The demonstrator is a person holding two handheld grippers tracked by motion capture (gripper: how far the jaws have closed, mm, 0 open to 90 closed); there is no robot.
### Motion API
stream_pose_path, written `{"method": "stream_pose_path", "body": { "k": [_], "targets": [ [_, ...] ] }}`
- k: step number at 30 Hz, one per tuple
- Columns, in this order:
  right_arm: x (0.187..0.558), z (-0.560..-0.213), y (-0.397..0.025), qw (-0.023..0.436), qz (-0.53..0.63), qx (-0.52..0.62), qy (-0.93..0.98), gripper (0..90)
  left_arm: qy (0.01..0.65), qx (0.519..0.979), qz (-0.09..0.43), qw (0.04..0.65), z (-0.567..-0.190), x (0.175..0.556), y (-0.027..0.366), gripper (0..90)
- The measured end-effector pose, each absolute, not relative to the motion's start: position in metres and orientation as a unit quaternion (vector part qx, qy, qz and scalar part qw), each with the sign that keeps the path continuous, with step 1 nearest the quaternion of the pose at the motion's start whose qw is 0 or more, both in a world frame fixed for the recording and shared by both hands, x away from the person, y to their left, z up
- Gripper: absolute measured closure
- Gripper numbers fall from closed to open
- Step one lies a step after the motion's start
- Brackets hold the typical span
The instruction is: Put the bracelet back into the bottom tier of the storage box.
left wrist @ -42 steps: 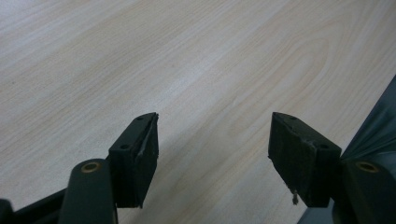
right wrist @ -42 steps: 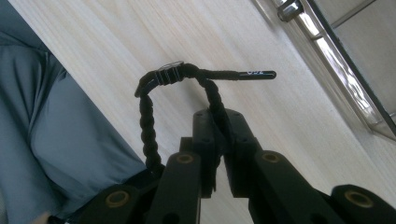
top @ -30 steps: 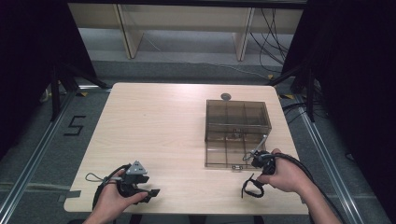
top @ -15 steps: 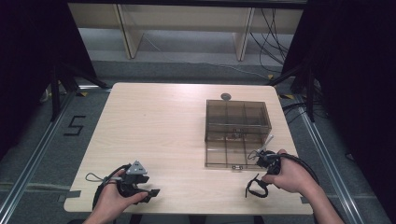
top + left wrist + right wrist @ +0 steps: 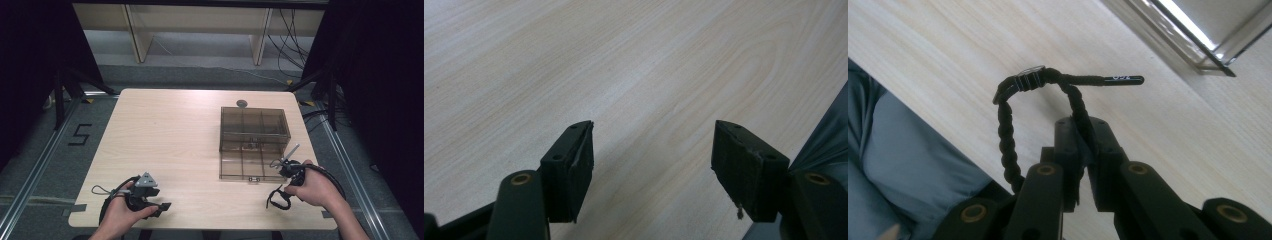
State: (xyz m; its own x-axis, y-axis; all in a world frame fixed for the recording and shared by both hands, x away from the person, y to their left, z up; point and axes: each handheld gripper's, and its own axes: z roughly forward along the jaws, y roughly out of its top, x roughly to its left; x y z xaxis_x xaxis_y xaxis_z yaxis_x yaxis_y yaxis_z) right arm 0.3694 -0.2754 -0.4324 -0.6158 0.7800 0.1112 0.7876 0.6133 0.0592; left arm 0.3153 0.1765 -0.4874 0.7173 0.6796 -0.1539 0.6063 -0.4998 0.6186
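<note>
My right gripper point(image 5: 1083, 145) is shut on a black braided cord bracelet point(image 5: 1007, 131), whose loop with a metal clasp and a tagged end sticks out above the jaws. From above, the right gripper point(image 5: 283, 192) sits near the table's front right, and the bracelet point(image 5: 275, 200) hangs as a dark loop just over the wood. My left gripper point(image 5: 651, 160) is open with bare tabletop between its jaws. In the high view the left gripper point(image 5: 161, 206) rests at the front left edge.
A smoky transparent compartment box point(image 5: 254, 123) stands on the right half of the table point(image 5: 170, 140), a flat clear section point(image 5: 245, 164) lying in front of it, close to my right hand. A small round dark object point(image 5: 242, 103) lies behind the box.
My right hand has drifted slightly right and toward the near edge with the bracelet still held. The left gripper has stayed put.
</note>
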Motion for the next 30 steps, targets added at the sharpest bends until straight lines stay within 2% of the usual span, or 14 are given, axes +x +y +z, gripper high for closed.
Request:
{"method": "stream_pose_path", "body": {
  "k": [27,28,30],
  "targets": [
    [0.382,-0.424,-0.290,-0.002,-0.102,-0.511,-0.853,84.6,0.370,0.865,0.055,0.334,-0.487,0.315,0.177,33.4],
    [0.382,-0.421,-0.288,0.009,-0.089,-0.531,-0.842,84.6,0.370,0.865,0.055,0.334,-0.487,0.315,0.177,33.4],
    [0.385,-0.421,-0.289,0.004,-0.098,-0.520,-0.848,84.6,0.371,0.865,0.054,0.333,-0.487,0.315,0.176,33.4]
  ]
}}
